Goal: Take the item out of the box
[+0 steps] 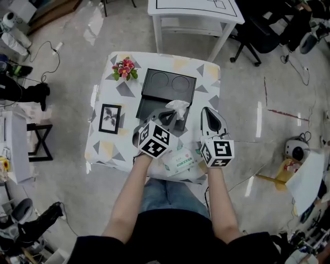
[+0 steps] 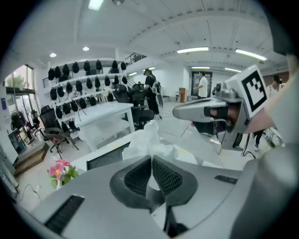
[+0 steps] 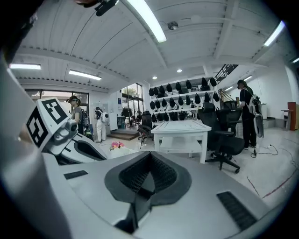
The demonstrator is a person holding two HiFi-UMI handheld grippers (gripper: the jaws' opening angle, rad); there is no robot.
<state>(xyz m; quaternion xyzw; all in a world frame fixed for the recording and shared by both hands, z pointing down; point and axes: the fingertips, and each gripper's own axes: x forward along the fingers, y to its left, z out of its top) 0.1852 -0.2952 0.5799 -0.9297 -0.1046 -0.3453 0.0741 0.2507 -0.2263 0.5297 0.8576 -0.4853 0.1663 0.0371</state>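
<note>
A crumpled white tissue (image 1: 179,106) hangs above the table with my left gripper (image 1: 173,114) shut on its lower end. In the left gripper view the tissue (image 2: 150,139) rises out from between the closed pads of the left gripper (image 2: 152,162). A soft green-and-white tissue pack (image 1: 180,160) lies at the table's front edge, between my two hands. My right gripper (image 1: 207,112) is held to the right of the tissue, apart from it. Its jaws (image 3: 150,157) are shut with nothing between them.
The small table (image 1: 206,82) has a cloth with a triangle pattern. On it are a black tray (image 1: 167,85) with two round hollows, pink flowers (image 1: 125,68) and a framed picture (image 1: 110,118). A white table (image 1: 196,15) and office chairs stand beyond.
</note>
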